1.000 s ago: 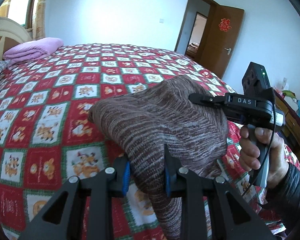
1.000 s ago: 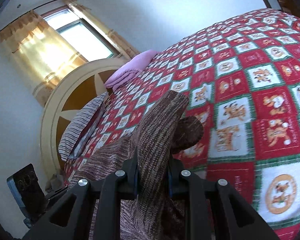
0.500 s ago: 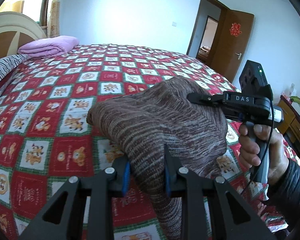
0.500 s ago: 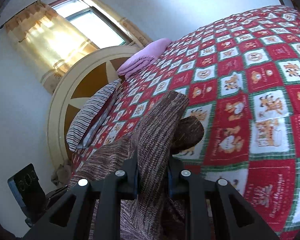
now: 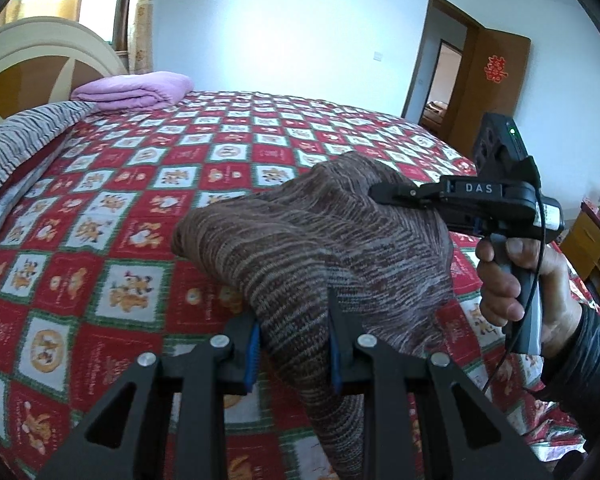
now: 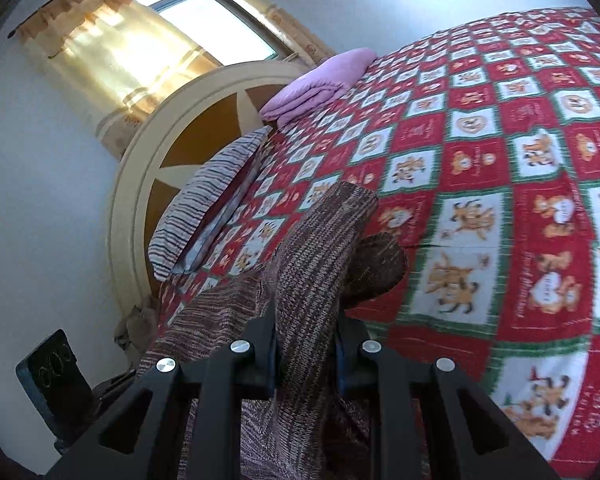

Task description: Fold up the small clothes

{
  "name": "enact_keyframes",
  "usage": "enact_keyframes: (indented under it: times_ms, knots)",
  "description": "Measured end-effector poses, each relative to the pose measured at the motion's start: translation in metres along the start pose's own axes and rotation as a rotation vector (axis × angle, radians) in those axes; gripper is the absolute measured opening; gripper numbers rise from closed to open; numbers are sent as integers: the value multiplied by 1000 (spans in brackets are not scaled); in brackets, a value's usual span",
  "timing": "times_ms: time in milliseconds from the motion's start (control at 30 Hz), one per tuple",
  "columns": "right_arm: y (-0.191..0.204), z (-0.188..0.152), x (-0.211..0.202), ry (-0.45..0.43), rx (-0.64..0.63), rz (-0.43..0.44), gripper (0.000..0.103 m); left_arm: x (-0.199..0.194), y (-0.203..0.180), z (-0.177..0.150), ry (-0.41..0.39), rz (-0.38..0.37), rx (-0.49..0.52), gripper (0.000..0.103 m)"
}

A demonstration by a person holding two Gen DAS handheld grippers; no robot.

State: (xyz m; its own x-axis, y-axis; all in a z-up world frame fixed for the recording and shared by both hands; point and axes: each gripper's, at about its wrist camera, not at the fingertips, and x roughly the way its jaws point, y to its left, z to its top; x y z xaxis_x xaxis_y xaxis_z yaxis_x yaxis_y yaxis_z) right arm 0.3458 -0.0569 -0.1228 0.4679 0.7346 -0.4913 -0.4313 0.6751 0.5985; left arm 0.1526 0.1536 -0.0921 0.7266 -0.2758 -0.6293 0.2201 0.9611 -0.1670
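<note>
Brown knitted fabric, streaked with paler thread, is held up over the bed by both grippers. In the left wrist view the sweater (image 5: 312,248) is pinched between the blue-padded fingers of the left gripper (image 5: 294,344), and a loose end hangs down below them. Its far right part is gripped by the right gripper (image 5: 384,192), a black tool marked DAS whose handle is wrapped by the person's right hand (image 5: 516,284); a dark sleeve covers the wrist. In the right wrist view the right gripper (image 6: 305,336) is seen pressed onto a thick fold of the sweater (image 6: 316,264), which rises forward from between the fingers, with a darker rounded lump of the same knit just to its right. The middle of the garment sags toward the quilt (image 5: 100,240), a red, green and white patchwork with cartoon animals; whether it touches the quilt cannot be told. A folded purple blanket (image 5: 134,90) lies near the curved cream and brown headboard (image 6: 172,148), beside a striped pillow (image 6: 204,196). A brown door (image 5: 488,84) stands open in the far wall, and yellow curtains (image 6: 112,48) hang at the window.
</note>
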Motion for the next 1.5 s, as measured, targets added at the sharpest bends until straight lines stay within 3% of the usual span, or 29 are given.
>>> enact_keyframes:
  times_ms: [567, 833, 1200, 1500]
  knots:
    - [37, 6, 78, 117, -46, 46, 21, -15, 55, -14, -20, 67, -65, 27]
    - [45, 7, 120, 182, -59, 25, 21, -1, 77, -31, 24, 103, -97, 27]
    - [21, -6, 156, 239, -14, -22, 21, 25, 89, -54, 103, 138, -107, 30]
    - [3, -13, 172, 275, 16, -32, 23, 34, 95, -62, 121, 153, -122, 43]
